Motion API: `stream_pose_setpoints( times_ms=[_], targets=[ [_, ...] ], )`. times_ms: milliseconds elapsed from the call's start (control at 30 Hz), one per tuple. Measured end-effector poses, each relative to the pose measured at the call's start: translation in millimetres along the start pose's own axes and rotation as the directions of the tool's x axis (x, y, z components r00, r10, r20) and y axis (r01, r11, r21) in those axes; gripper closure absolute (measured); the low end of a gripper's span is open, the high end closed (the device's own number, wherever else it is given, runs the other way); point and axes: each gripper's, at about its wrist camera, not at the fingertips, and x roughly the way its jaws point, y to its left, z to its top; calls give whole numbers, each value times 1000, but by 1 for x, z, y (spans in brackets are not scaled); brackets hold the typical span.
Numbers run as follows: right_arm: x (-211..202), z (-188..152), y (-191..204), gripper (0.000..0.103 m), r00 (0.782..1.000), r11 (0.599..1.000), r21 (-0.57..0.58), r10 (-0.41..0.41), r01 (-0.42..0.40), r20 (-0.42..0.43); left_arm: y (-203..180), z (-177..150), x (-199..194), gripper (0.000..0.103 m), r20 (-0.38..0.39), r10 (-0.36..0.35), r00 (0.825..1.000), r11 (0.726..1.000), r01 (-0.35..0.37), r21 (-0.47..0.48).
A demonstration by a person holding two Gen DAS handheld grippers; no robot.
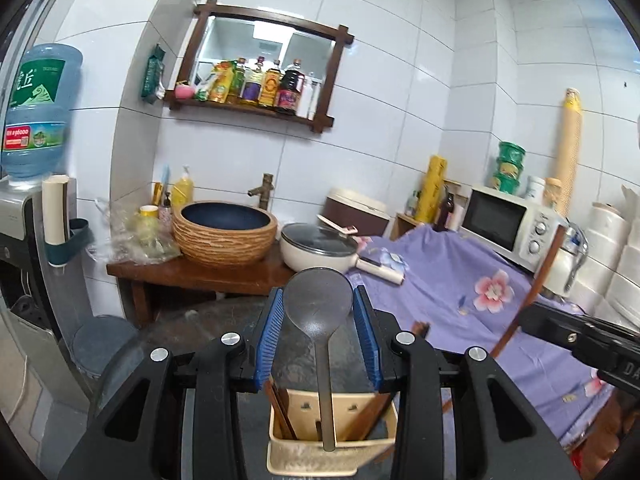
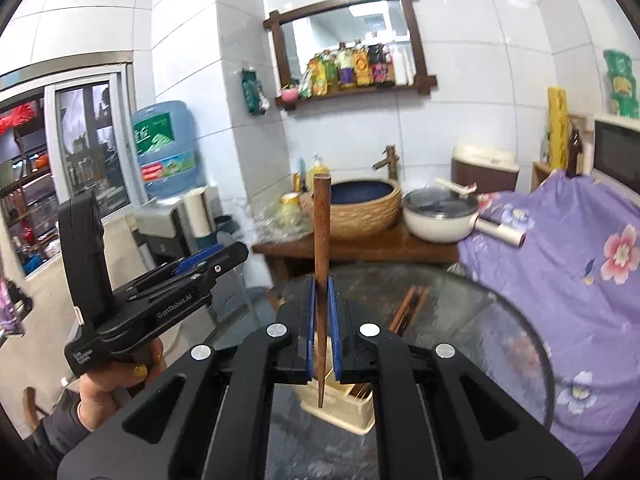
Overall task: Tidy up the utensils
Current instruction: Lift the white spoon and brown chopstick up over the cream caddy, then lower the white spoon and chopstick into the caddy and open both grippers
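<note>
My left gripper [image 1: 318, 292] is shut on the bowl of a dark grey spoon [image 1: 318, 304]. The spoon stands upright with its handle hanging down over a beige utensil holder [image 1: 280, 456]. Several wooden chopsticks [image 1: 282, 408] lean inside the holder. My right gripper [image 2: 320, 280] is shut on one wooden chopstick [image 2: 322, 224], held upright with its thin tip above the holder [image 2: 344, 420]. The right wrist view shows a hand [image 2: 116, 380] holding the left gripper [image 2: 236, 254] at the left. In the left wrist view the right gripper [image 1: 532, 314] and its chopstick [image 1: 548, 264] show at the right.
The holder stands on a round glass table [image 2: 480, 320], where a few more chopsticks [image 2: 412, 308] lie. A purple floral cloth [image 2: 560, 260] covers the right side. Behind are a lidded pot [image 2: 436, 216], a woven basin [image 2: 360, 208], a microwave [image 1: 508, 224] and a water dispenser [image 1: 24, 216].
</note>
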Motion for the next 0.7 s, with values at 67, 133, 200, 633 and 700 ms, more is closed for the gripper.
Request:
stream_pose_setpoints(
  times_ms=[67,133,200,633,700],
  targets=[
    [6,6,-1,96,1000,1000,1,-19,19,12,-1,1,9,68,12,18,1000,1000,-18,6],
    [13,7,-5,96,1000,1000,17,-24,24,14,-2,-1,16,68,14,29,999,1000,-29,11],
    [21,5,-7,96,998,999,6,-53,53,32,-3,-6,21,68,22,44,999,999,-44,18],
    [69,-50,-25,96,995,995,28,-92,93,-39,3,-61,57,68,-52,87,995,996,-85,41],
    [75,-59,-25,96,994,995,17,-100,101,-47,4,-68,60,68,-69,91,994,995,-88,47]
  ],
)
